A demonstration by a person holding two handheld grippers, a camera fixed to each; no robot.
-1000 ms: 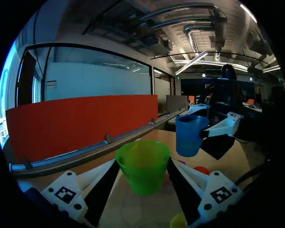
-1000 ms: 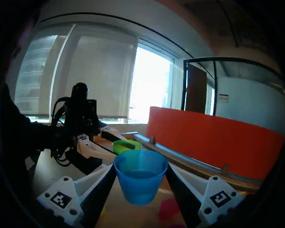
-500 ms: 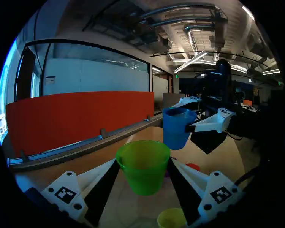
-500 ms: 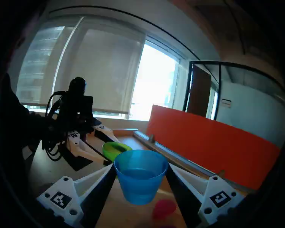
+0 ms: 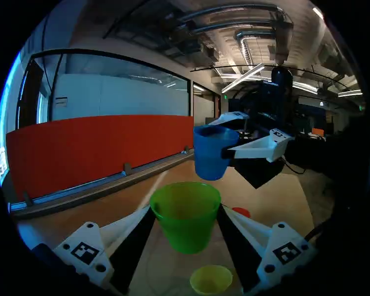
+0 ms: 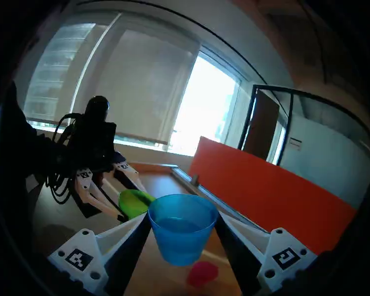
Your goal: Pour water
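My left gripper (image 5: 185,213) is clamped on a green cup (image 5: 186,229), upright between its fingers. My right gripper (image 6: 182,224) is clamped on a blue cup (image 6: 181,246) part full of water, up and ahead of the green one, not touching it. Tipping before the rims line up would, I judge, spill water onto the counter (image 5: 283,195) and the yellow cup (image 5: 211,279) below.

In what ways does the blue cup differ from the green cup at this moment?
The blue cup holds water; the green cup looks empty. The right gripper grips the blue cup, the left gripper the green cup. In the left gripper view, the blue cup hangs higher than the green cup. Both are tapered cups without handles.
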